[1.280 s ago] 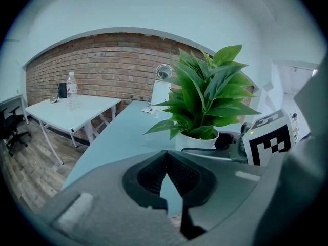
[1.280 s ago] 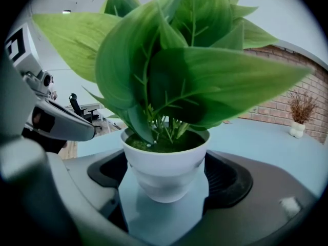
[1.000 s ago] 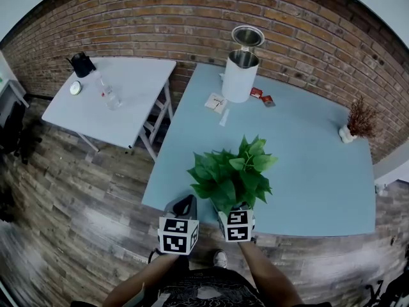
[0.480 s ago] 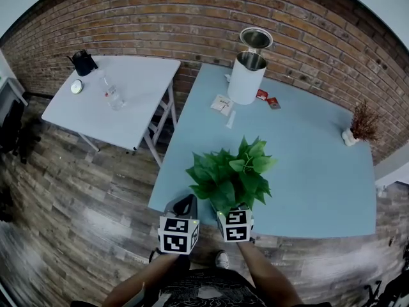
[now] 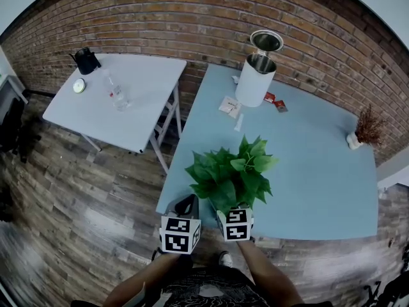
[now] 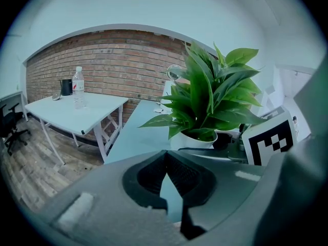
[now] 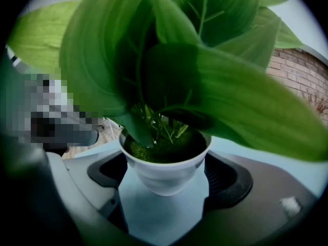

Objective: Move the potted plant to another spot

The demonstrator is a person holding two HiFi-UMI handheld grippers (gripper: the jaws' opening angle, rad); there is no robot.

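Observation:
The potted plant (image 5: 230, 171), broad green leaves in a small white pot (image 7: 164, 170), hangs just above the front left corner of the blue table (image 5: 319, 171). My right gripper (image 5: 234, 211) is shut on the pot, with a dark pad pressed to each side of it (image 7: 163, 184). In the right gripper view the leaves fill the upper half. My left gripper (image 5: 186, 204) is held beside it on the left, over the table's front edge, shut with nothing in it (image 6: 165, 155). The left gripper view shows the plant (image 6: 210, 101) close on its right.
A white cylindrical container (image 5: 254, 82) with its lid up stands at the blue table's far end, with cards (image 5: 230, 105) beside it. A small vase of dried twigs (image 5: 365, 130) is at the far right. The white table (image 5: 147, 88) to the left holds a bottle (image 5: 117, 93) and a black kettle (image 5: 86, 61). A brick wall runs behind.
Both tables have slid to the right in the head view, so the plant and both grippers now sit nearer the blue table's left front corner. Both grips are unchanged.

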